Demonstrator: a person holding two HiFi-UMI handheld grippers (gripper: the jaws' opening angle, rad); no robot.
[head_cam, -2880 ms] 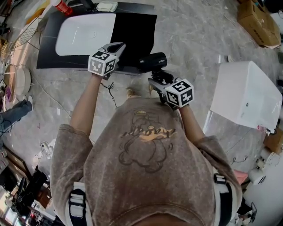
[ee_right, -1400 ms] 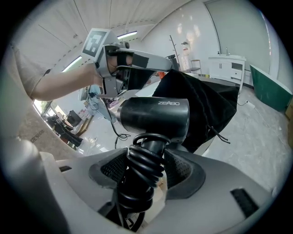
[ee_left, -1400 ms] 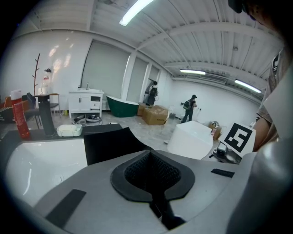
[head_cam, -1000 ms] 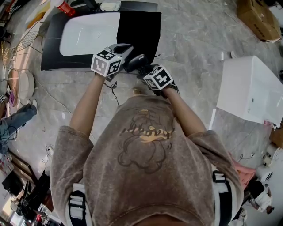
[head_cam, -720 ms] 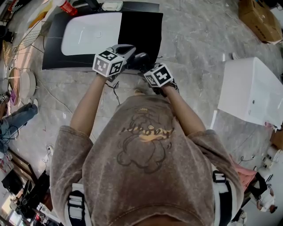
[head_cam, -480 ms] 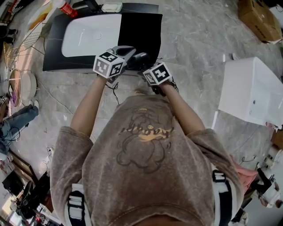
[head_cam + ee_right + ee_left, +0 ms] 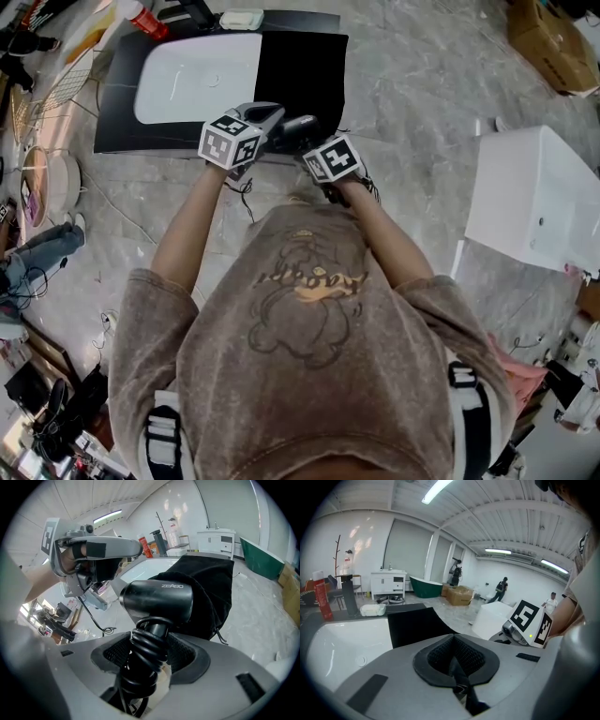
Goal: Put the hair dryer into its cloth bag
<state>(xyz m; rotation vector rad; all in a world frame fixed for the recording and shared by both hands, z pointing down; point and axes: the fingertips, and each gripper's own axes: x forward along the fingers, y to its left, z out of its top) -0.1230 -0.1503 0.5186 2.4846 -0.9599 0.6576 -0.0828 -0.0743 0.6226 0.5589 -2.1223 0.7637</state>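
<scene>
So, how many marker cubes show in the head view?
2. One marker cube on the left gripper, pinching the cloth bag; the other on the right gripper, holding the hair dryer.

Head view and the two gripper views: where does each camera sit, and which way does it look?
Head view: on the person's head, facing steeply down; shows shirt, arms, left tongs, right tongs.
Left gripper view: on the left tongs, facing along them over the sink into the room; its shut tongs show below.
Right gripper view: on the right tongs, facing along them at the dryer they hold; left tongs show upper left.
Shared: both gripper views see the bag and the other tongs.
</scene>
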